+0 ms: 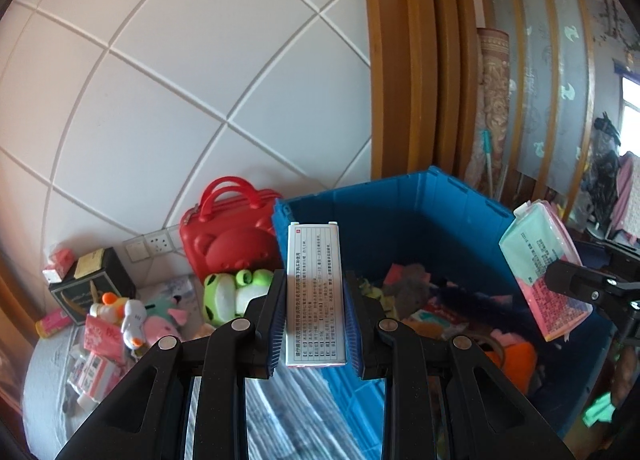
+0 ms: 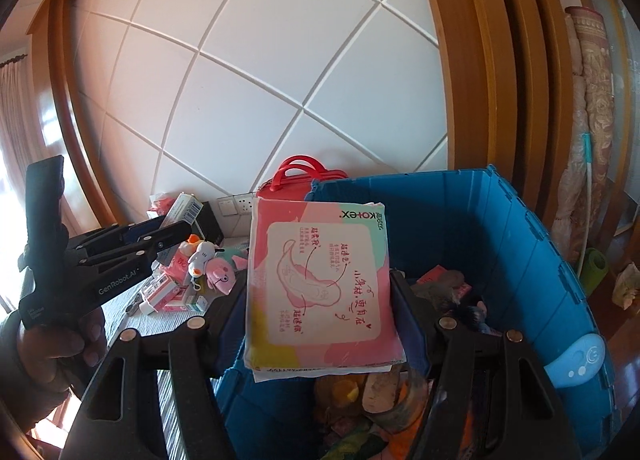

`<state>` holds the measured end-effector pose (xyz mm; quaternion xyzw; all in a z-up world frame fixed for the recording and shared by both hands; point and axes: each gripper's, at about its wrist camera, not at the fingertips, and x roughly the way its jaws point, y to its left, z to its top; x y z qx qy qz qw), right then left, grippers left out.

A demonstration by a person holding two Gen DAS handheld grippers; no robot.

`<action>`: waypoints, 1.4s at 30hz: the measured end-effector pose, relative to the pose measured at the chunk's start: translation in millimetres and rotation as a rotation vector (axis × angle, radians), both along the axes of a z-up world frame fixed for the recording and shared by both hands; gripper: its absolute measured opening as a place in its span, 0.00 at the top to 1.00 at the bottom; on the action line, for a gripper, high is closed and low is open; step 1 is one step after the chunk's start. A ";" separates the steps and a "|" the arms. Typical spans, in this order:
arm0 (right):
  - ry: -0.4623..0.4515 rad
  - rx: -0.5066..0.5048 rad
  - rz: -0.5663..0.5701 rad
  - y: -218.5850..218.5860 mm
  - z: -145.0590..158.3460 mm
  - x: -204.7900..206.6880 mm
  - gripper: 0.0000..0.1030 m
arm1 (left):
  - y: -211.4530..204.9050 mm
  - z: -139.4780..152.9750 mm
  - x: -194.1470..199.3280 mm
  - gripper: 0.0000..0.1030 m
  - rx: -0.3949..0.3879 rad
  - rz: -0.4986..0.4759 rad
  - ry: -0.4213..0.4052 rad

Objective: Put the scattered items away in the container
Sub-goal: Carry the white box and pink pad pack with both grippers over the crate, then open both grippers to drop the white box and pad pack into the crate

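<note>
My left gripper (image 1: 314,300) is shut on a slim white box with printed text (image 1: 314,284), held upright over the near rim of the blue crate (image 1: 420,216). My right gripper (image 2: 320,300) is shut on a flat pink and green pad pack (image 2: 320,280), held above the blue crate (image 2: 512,244). In the left wrist view the pad pack (image 1: 540,268) hangs over the crate's right side in the right gripper (image 1: 556,280). In the right wrist view the left gripper (image 2: 176,225) shows at the left with the white box (image 2: 184,206). Soft toys and packets fill the crate's bottom.
Left of the crate, a red carry case (image 1: 228,236), a green frog plush (image 1: 232,292), a dark box (image 1: 94,280), small plush toys (image 1: 132,316) and pink packets (image 1: 102,336) lie on a grey surface. A white tiled wall stands behind. A person's hand (image 2: 52,340) holds the left gripper's handle.
</note>
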<state>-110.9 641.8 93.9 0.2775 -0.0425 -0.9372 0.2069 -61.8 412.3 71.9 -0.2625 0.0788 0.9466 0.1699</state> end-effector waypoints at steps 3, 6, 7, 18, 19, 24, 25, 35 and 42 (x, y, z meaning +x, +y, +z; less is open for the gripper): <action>-0.012 -0.010 -0.032 17.0 -1.5 -0.5 0.37 | 21.1 3.8 -2.8 0.75 -0.009 -0.035 0.005; -0.014 -0.017 -0.063 33.8 -3.3 0.0 0.37 | 41.4 7.3 -4.5 0.75 -0.020 -0.068 0.010; -0.016 -0.022 -0.074 38.9 -4.2 -1.2 0.37 | 47.7 8.0 -5.3 0.75 -0.024 -0.078 0.011; -0.068 -0.018 -0.163 84.1 -22.1 -11.7 0.37 | 110.7 17.3 -14.7 0.75 -0.061 -0.166 0.026; -0.074 -0.014 -0.169 86.4 -23.4 -12.5 0.37 | 115.4 17.8 -15.1 0.75 -0.062 -0.173 0.027; -0.093 -0.005 -0.191 96.1 -29.4 -17.6 0.37 | 133.8 18.9 -19.0 0.75 -0.068 -0.202 0.033; -0.096 -0.005 -0.193 98.0 -30.3 -18.6 0.37 | 135.9 18.7 -20.0 0.75 -0.068 -0.205 0.033; -0.094 0.003 -0.213 107.7 -30.9 -28.0 0.33 | 146.3 24.4 -37.6 0.02 -0.050 -0.159 0.070; -0.091 0.015 -0.251 106.1 -29.6 -30.3 0.01 | 122.6 19.5 -39.2 0.01 -0.025 -0.129 0.059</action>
